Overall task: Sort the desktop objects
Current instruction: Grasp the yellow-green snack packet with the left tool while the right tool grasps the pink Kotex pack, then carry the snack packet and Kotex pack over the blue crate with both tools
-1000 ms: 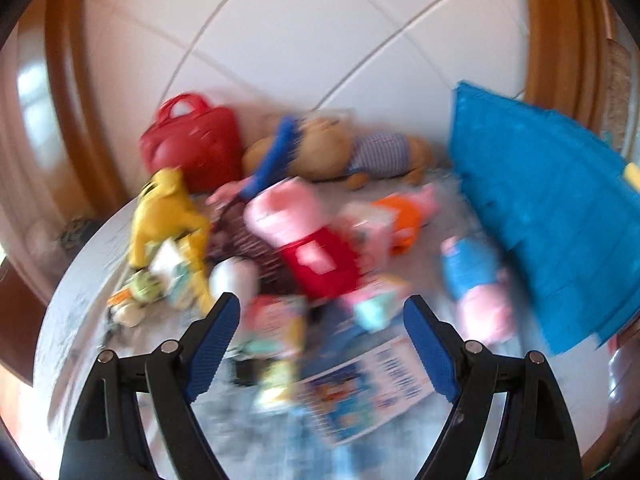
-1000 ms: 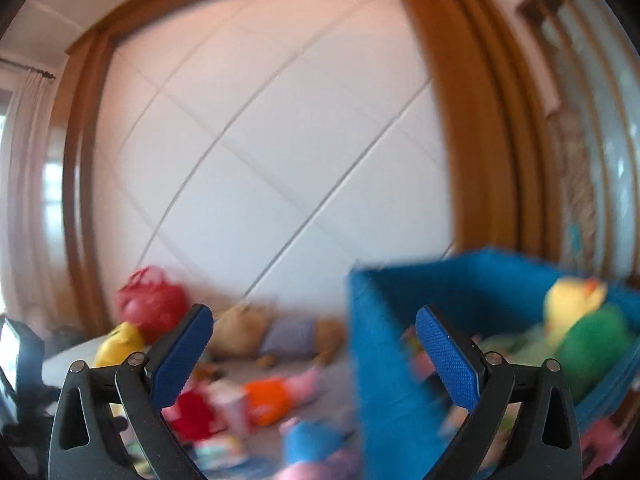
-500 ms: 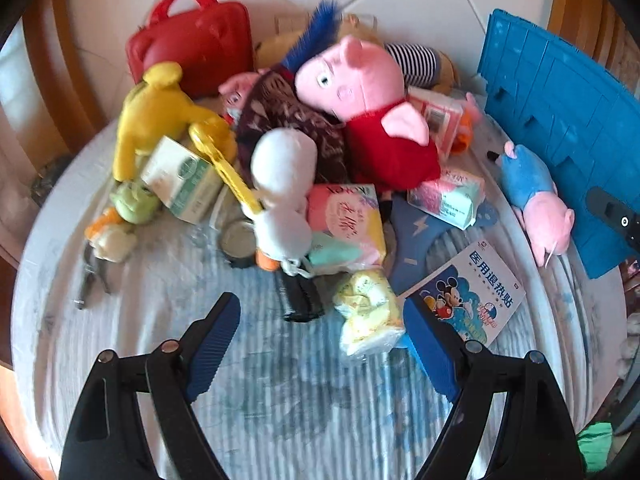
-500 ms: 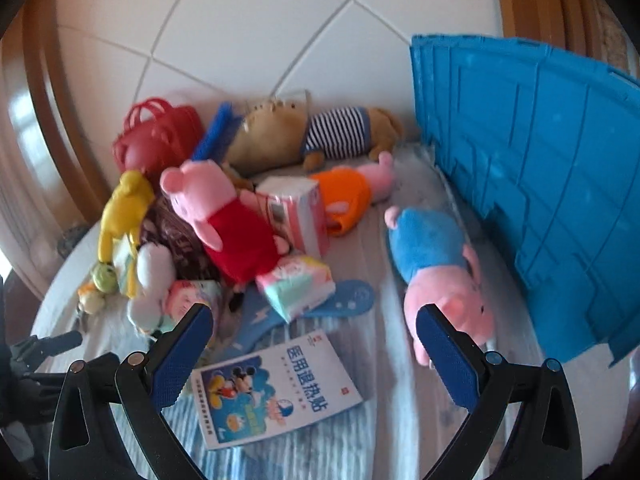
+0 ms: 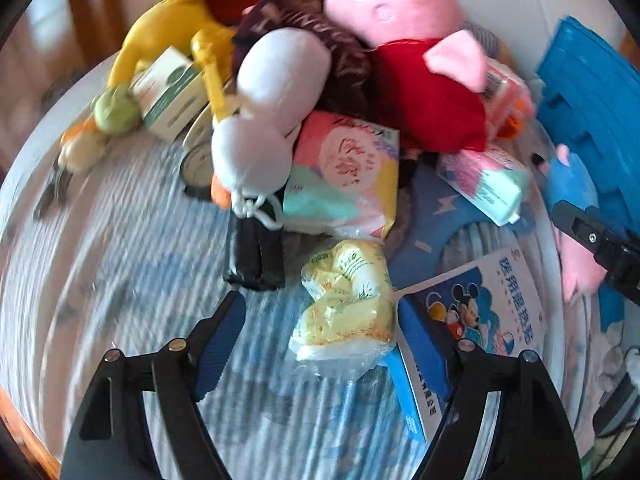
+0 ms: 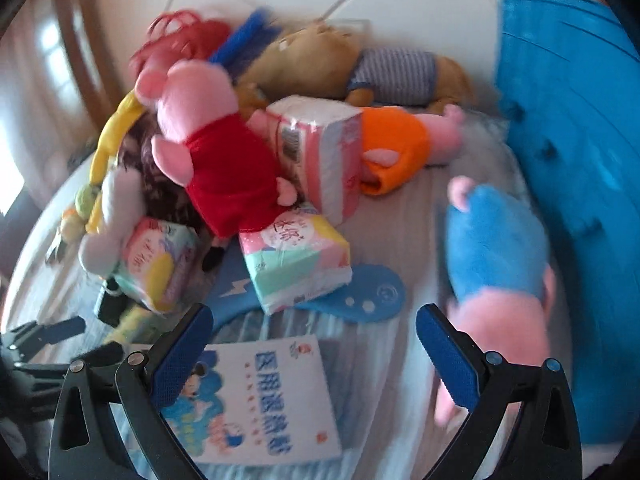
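A heap of toys and packs covers the round table. My left gripper [image 5: 320, 344] is open, low over a crumpled yellow-green packet [image 5: 348, 304] that lies between its fingers. A black pouch [image 5: 256, 256] lies just ahead of the left finger. My right gripper [image 6: 314, 352] is open above a white Mickey Mouse box [image 6: 260, 396]. A pastel tissue pack [image 6: 296, 264] and a flat blue plastic piece [image 6: 360, 292] lie just beyond it. The pink pig plush in red [image 5: 408, 40] tops the pile, and a blue-shirted pig plush [image 6: 500, 264] lies to the right.
A blue crate [image 6: 576, 160] stands along the right side. At the back sit a brown bear plush [image 6: 340, 60], a red bag [image 6: 180, 36], a yellow plush [image 5: 172, 28] and a white plush [image 5: 268, 100]. The table edge [image 5: 24, 360] curves round at the left.
Both grippers have dropped and moved in closer to the pile. The left one now has the yellow-green packet between its open fingers; the right one now hangs over the Mickey Mouse box.
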Tool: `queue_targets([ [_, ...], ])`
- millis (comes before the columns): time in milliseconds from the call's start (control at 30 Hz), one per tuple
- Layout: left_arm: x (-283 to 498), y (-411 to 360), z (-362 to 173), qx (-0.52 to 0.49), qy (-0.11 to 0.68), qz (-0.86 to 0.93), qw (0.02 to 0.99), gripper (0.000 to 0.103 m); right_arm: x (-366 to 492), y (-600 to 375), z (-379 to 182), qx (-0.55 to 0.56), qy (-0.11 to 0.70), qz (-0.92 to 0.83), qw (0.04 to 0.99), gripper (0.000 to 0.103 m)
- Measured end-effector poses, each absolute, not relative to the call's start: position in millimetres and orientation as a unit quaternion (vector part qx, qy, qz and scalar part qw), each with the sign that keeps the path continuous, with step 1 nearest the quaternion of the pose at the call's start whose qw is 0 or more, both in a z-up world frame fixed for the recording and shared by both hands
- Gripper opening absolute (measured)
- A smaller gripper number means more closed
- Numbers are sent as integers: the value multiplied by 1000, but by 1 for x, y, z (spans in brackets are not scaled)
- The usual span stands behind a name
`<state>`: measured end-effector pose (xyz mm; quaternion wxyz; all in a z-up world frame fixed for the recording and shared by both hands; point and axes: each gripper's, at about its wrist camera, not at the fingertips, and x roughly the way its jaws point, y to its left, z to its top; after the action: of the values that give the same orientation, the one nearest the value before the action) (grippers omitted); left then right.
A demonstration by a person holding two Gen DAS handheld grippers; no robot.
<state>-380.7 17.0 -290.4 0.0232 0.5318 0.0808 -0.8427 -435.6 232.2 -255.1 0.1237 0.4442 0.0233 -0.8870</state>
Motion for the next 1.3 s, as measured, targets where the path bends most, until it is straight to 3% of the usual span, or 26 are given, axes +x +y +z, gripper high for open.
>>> queue_targets([
  [533, -391, 21, -311, 531, 147, -830, 89, 78, -500, 208, -306, 456, 94, -861, 205, 103],
  [600, -390, 22, -313, 534, 149, -828, 85, 53, -501, 207, -310, 456, 92, -861, 207, 103],
  [667, -386, 24, -314, 537, 152, -826, 79, 43, -500, 209, -315, 463, 83, -857, 209, 103],
  [733, -383, 27, -315, 540, 155, -824, 74, 39, -499, 210, -319, 469, 74, -854, 212, 89],
  [767, -381, 28, -314, 538, 155, -825, 72, 36, -495, 211, -317, 468, 70, -854, 218, 71],
  [1300, -359, 37, -209, 470, 81, -879, -4, 36, -408, 229, -224, 416, 41, -889, 189, 70],
])
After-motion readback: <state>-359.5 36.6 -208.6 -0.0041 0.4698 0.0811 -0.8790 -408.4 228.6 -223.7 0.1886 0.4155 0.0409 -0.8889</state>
